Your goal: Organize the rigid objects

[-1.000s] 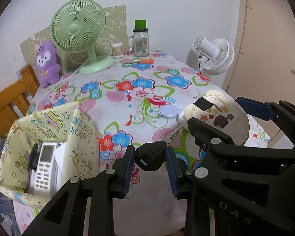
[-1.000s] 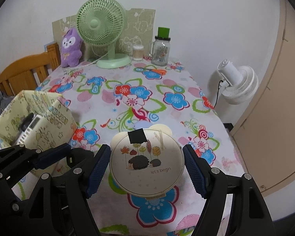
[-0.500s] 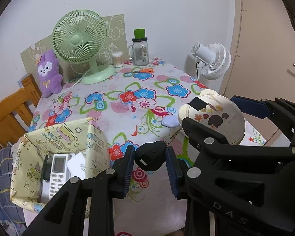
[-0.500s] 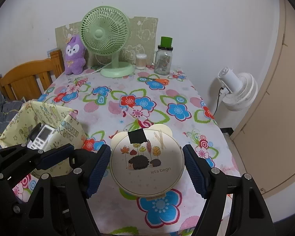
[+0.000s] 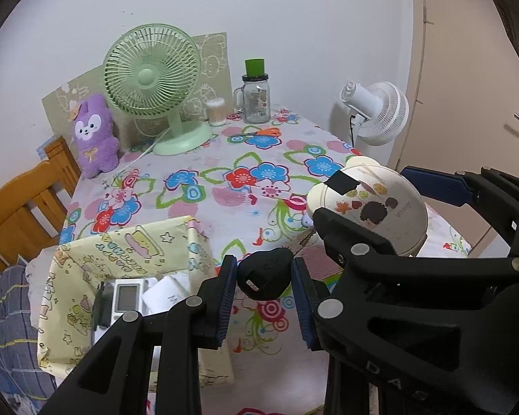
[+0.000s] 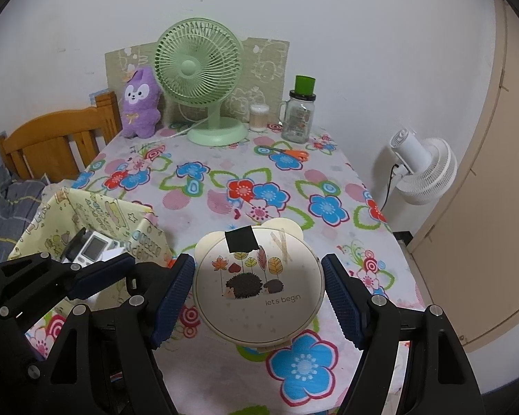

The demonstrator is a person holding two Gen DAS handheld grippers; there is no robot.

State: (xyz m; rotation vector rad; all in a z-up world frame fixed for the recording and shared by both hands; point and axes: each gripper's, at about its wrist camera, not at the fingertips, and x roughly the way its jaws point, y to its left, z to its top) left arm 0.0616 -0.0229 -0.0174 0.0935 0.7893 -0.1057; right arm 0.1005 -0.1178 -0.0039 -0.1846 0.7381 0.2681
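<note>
Far left: wooden chair (image 6: 55, 138) sitting at the surface's edge, blue plaid fabric (image 5: 3, 307) lying below it. Yellow patterned box (image 5: 128, 276) sitting on the near-left part of the surface (image 6: 259, 180), open top, holding a white handset with a screen (image 5: 126, 297) and some white paper (image 5: 166, 290).

Left tongs (image 5: 263, 285) are hovering above the near edge of the surface, just right of the box, pads clamping a small black object (image 5: 264, 273) with a white sticker; can't tell what it is. It's off the surface, held between the blue pads.

Right tongs (image 6: 257, 294) are sitting just right of the left ones, pads bearing on both sides of a round cream container (image 6: 259, 283) with bear-ear tabs, hedgehog print, "let's begin" text, and a black tape patch near its top edge. Gripped, with the lid face tilting toward the camera; can't tell whether it's touching the surface.

Back row, left to right: purple plush (image 6: 140, 103) leaning against a beige patterned board (image 6: 259, 69), green desk fan (image 6: 200, 76) standing upright, small cotton-swab tub (image 6: 258, 117), glass jar with green cap (image 6: 299, 114). Orange-handled scissors (image 6: 289, 152) lying in front of the jar.

Far right, off the surface: white fan (image 6: 422, 169) standing by a beige door (image 6: 494, 190).
</note>
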